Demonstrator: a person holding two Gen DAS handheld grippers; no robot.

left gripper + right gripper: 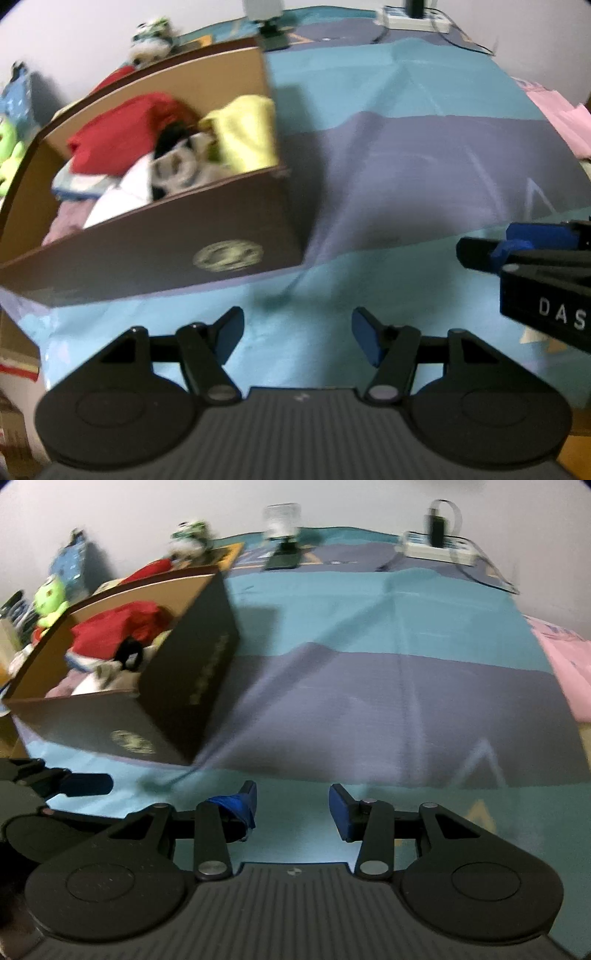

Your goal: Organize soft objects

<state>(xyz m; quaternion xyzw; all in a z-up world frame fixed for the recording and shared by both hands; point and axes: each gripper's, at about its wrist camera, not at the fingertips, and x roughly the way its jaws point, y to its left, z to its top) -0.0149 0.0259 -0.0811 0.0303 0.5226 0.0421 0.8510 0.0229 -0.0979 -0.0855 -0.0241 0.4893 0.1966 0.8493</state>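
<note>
Teal-and-purple cloth [369,627] on table

Surface covered by a teal and purple banded cloth [406,155]. Brown cardboard box [177,243] is set on it at left; a white power strip [413,18] and a small black stand [273,37] are seen at the far edge

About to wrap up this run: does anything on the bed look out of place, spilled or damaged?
Nothing spilled or damaged. The soft items, such as the red cloth and yellow towel, sit heaped loosely inside the cardboard box. One oddity: a blue scrap clings to one finger of the right gripper.
</note>
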